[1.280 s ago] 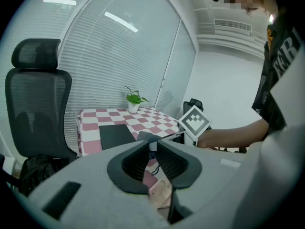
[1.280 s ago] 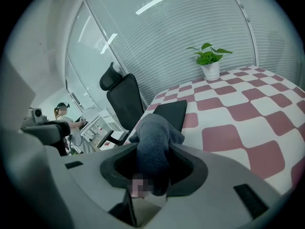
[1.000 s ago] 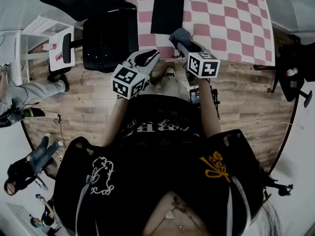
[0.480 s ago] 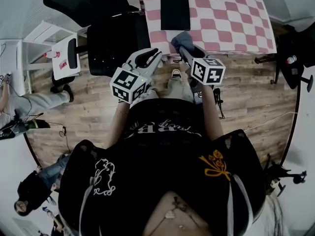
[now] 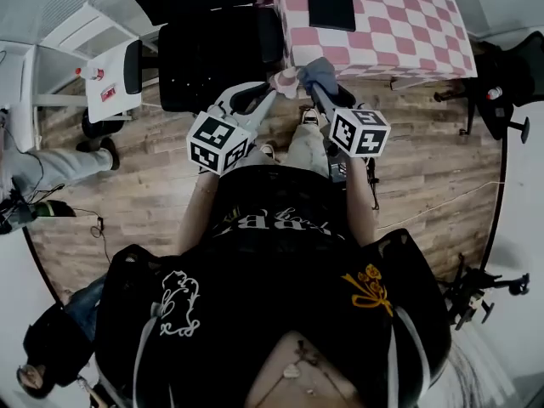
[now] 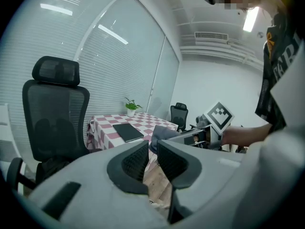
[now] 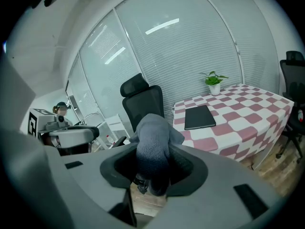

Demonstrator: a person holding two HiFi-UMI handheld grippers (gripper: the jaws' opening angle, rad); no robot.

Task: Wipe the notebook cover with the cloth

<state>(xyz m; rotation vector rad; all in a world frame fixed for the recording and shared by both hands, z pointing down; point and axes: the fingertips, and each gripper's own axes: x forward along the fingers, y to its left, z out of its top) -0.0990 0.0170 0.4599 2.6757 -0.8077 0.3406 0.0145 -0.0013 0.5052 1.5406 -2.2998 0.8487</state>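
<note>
The black notebook (image 5: 331,2) lies flat on the pink-and-white checked table (image 5: 408,32), at the top of the head view. My right gripper (image 5: 313,83) is shut on a grey-blue cloth (image 5: 316,68), bunched between its jaws and held in the air just short of the table's near edge. In the right gripper view the cloth (image 7: 152,142) fills the jaws, and the notebook (image 7: 199,117) lies ahead to the right. My left gripper (image 5: 270,94) hovers over the wooden floor beside it, jaws together and holding nothing; the left gripper view shows the notebook (image 6: 127,131) well beyond them.
A black office chair (image 5: 212,53) stands left of the table, close to my left gripper. A white shelf unit (image 5: 93,66) sits further left. Another dark chair (image 5: 510,75) stands at the right. A small potted plant (image 7: 213,82) is on the table's far side. People stand at the left edge.
The table and notebook have slid up and to the right in the head view. Both grippers keep their hold and spacing; the cloth stays in the right gripper.
</note>
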